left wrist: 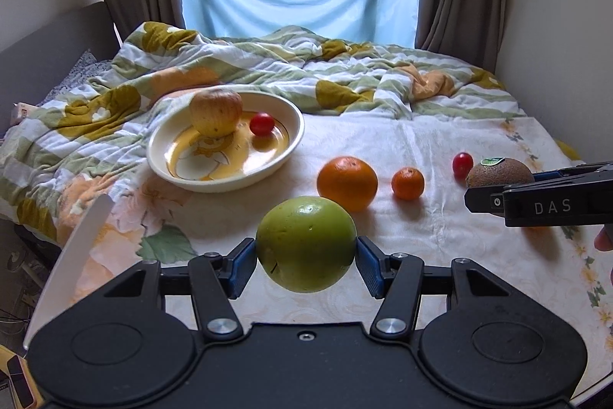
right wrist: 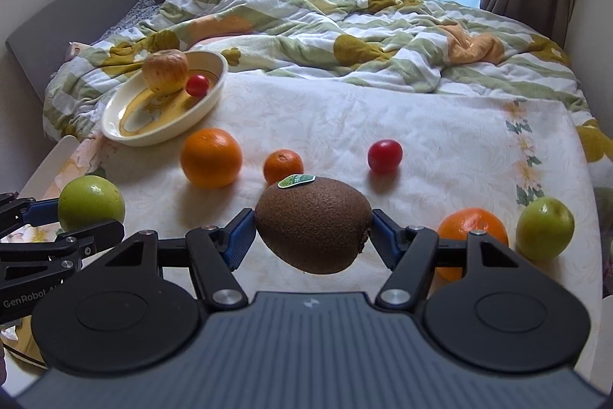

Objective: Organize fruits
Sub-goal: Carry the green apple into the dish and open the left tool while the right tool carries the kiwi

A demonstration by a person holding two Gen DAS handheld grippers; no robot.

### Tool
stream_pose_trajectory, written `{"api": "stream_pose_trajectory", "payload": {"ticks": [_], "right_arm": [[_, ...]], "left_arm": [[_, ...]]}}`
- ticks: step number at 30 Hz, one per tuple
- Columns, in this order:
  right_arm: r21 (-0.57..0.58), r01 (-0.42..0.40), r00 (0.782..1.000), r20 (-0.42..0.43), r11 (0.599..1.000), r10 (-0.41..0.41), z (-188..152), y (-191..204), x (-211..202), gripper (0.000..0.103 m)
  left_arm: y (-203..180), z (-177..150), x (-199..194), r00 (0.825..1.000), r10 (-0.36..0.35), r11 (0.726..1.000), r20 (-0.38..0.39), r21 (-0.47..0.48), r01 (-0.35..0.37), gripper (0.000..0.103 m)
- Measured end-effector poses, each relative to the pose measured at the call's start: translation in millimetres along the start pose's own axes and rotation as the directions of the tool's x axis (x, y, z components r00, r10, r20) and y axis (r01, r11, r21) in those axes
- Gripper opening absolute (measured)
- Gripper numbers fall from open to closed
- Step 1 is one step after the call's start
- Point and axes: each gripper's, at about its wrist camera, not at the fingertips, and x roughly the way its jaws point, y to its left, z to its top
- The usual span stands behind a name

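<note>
- Between the left gripper's [left wrist: 306, 252] blue pads, a green apple [left wrist: 305, 243] sits clamped at its widest, lifted off the bed [left wrist: 440, 148], likely bound for the dish [left wrist: 161, 156].
- The right gripper [right wrist: 313, 230] likewise has its jaws clamped endwise on a kiwi [right wrist: 312, 225].
- Beyond, the dish, propped against the quilt [left wrist: 268, 64], tilts, holding a yellow apple [left wrist: 216, 112] and tomato [left wrist: 262, 124].

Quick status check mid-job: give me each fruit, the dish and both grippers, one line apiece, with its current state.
left gripper: shut on green apple
green apple: gripped, lifted
right gripper: shut on kiwi
kiwi: gripped, lifted
dish: tilted on quilt
yellow apple: in dish
cherry tomato: in dish
large orange: loose on sheet
small mandarin: loose on sheet
second tomato: loose on sheet
second green apple: loose on sheet
</note>
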Motion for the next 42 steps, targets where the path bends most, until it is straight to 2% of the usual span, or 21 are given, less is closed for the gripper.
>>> {"api": "stream_pose_trajectory", "payload": {"ticks": [10, 18, 24, 32, 42], "right_arm": [[-0.046, -0.015, 1.0, 0.026, 0.999, 0.016, 24, 40, -34, 0.08], [-0.03, 0.005, 0.999, 0.035, 1.0, -0.004, 41, 82, -41, 0.08], [0.01, 0.022, 0.999, 0.032, 1.0, -0.023, 53, 113, -30, 0.08], [0.062, 0.051, 0.998, 0.019, 0.997, -0.052, 70, 151, 4, 0.08], [0.132, 0.105, 0.994, -0.01, 0.986, -0.105, 94, 168, 58, 0.08]], "left_arm": [[40, 25, -32, 0.998, 0.025, 1.0, 0.054, -0.013, -0.025, 0.061], [83, 46, -27, 0.999, -0.006, 1.0, 0.053, 0.008, 0.005, 0.061], [113, 59, -9, 0.998, -0.041, 0.998, 0.037, 0.044, 0.039, 0.061], [149, 79, 33, 0.997, -0.08, 0.992, 0.006, 0.097, 0.079, 0.061], [171, 97, 100, 0.991, -0.117, 0.978, -0.057, 0.165, 0.125, 0.061]]}}
